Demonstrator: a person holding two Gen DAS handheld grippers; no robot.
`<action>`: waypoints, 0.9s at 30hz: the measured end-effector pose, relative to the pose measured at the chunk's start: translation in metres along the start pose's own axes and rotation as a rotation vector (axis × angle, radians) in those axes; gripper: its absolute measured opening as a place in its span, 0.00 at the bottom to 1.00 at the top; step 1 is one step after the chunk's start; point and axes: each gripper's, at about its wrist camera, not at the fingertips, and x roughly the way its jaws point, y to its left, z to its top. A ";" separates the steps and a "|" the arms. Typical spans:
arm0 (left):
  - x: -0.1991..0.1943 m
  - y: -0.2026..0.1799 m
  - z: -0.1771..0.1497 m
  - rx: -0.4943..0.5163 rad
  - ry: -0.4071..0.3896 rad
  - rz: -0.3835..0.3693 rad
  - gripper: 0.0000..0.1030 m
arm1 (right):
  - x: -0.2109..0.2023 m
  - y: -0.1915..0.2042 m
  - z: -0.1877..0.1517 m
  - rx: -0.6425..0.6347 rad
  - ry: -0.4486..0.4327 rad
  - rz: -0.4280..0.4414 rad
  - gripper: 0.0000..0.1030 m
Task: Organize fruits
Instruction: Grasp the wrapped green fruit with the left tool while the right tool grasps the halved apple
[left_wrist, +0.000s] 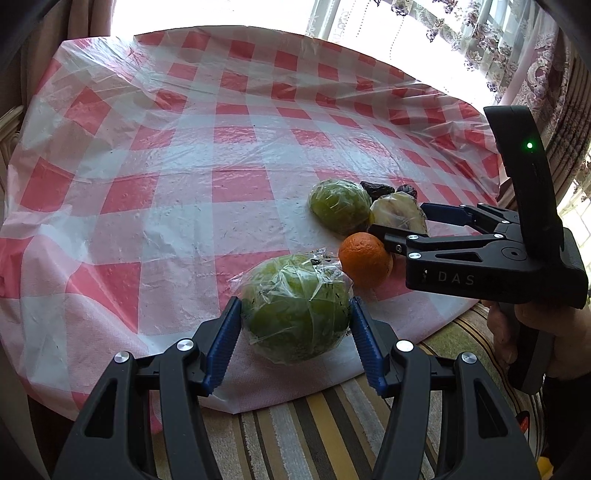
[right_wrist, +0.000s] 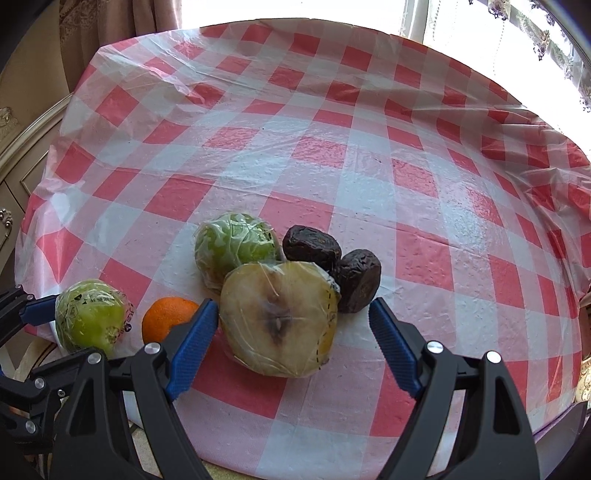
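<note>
Straddling a wrapped green fruit (left_wrist: 295, 306), left jaws gape; right jaws gape around wrapped cut fruit (right_wrist: 279, 319).

On the tablecloth (right_wrist: 369, 155), the orange (right_wrist: 166, 317) lies between two wrapped fruits (right_wrist: 90, 319) (right_wrist: 280, 317), near edge

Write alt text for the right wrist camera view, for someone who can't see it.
The open right gripper straddles a plastic-wrapped cut yellow fruit on a red-checked tablecloth. Around it: a wrapped green fruit, two dark wrinkled fruits, an orange.
</note>
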 end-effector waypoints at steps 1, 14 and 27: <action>0.000 0.000 0.000 0.001 0.000 0.002 0.55 | 0.002 -0.002 0.001 0.012 0.004 0.010 0.81; -0.003 -0.002 -0.001 0.005 -0.012 0.021 0.55 | -0.010 -0.001 -0.009 0.014 -0.017 0.066 0.58; -0.012 -0.007 0.003 0.019 -0.046 0.052 0.55 | -0.034 -0.016 -0.026 0.056 -0.052 0.072 0.58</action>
